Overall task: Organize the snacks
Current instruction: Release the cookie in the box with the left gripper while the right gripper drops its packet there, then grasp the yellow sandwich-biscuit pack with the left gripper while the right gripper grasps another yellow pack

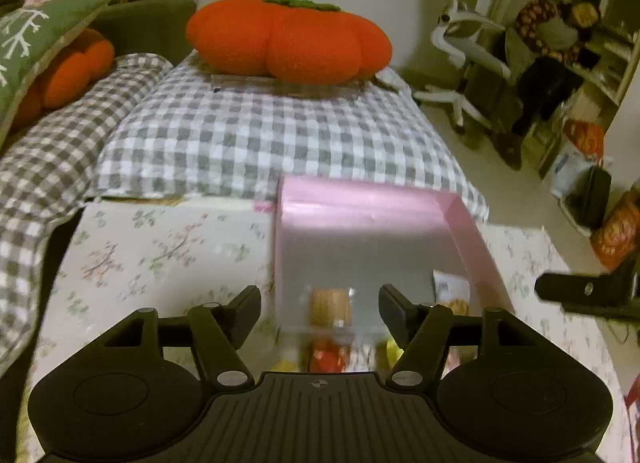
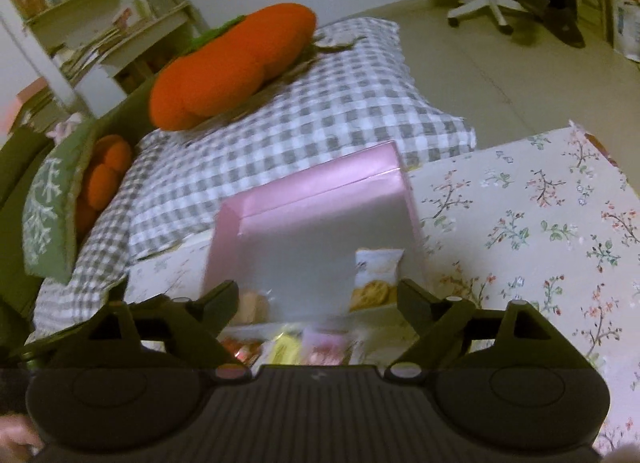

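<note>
A pink box (image 1: 360, 203) (image 2: 312, 183) stands open on the floral tablecloth (image 1: 160, 255) (image 2: 520, 223). Inside it lie a cookie packet (image 1: 452, 291) (image 2: 376, 279) at the right and a tan snack (image 1: 330, 305) (image 2: 252, 305) near the front wall. Several blurred packets lie before the box, among them a red one (image 1: 328, 357), a yellow one (image 2: 286, 349) and a pink one (image 2: 324, 349). My left gripper (image 1: 320, 299) hangs above the box's near edge, open, with nothing between its fingers. My right gripper (image 2: 318, 291) hovers there too, open wide and empty; its black finger (image 1: 580, 291) shows at the left wrist view's right edge.
Behind the table is a bed or sofa in grey checked cloth (image 1: 260, 131) (image 2: 320, 103) with an orange pumpkin cushion (image 1: 288, 39) (image 2: 228, 67) and a green pillow (image 1: 28, 43). A white office chair (image 1: 460, 43) and cluttered shelves (image 1: 600, 63) stand at the right on the floor.
</note>
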Tool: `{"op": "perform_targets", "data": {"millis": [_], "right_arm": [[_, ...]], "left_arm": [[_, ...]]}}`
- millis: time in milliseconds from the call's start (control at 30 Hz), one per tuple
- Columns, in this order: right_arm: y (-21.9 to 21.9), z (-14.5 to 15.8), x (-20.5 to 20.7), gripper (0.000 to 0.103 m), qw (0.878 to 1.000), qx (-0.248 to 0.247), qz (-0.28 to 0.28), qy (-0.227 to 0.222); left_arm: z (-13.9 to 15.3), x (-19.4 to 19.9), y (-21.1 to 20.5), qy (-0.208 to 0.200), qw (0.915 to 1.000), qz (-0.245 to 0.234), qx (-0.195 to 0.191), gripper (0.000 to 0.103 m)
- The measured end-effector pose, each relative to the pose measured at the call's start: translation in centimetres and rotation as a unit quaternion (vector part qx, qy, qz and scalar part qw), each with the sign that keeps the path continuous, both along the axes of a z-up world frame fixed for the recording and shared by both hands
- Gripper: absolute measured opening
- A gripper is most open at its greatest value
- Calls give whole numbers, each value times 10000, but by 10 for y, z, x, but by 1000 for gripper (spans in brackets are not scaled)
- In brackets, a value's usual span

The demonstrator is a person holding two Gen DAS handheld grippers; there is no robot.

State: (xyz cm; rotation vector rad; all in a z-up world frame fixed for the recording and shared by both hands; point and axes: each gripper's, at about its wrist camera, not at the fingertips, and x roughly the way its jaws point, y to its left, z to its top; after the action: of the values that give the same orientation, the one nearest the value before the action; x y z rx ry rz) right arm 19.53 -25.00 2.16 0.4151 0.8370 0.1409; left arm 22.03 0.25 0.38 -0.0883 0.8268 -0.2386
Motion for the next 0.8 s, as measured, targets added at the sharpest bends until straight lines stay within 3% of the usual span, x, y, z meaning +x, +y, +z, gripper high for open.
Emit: {"op": "perform_targets", "data": {"millis": [300, 500, 600, 800], "right_arm": [[9, 21, -47, 96, 9996, 219, 78, 164], [10, 0, -73, 97, 9963, 234, -29, 831], [10, -9, -75, 97, 9956, -72, -123, 922], [-6, -30, -66, 91, 9914, -178, -617, 1142]], "left_arm": [[6, -58, 19, 356, 9986, 385, 95, 79], [-3, -94, 21, 439, 9974, 497, 283, 87], [-10, -92, 18, 445, 9966, 563, 411, 87], [-22, -87, 15, 498, 9951, 675, 530, 88]]}}
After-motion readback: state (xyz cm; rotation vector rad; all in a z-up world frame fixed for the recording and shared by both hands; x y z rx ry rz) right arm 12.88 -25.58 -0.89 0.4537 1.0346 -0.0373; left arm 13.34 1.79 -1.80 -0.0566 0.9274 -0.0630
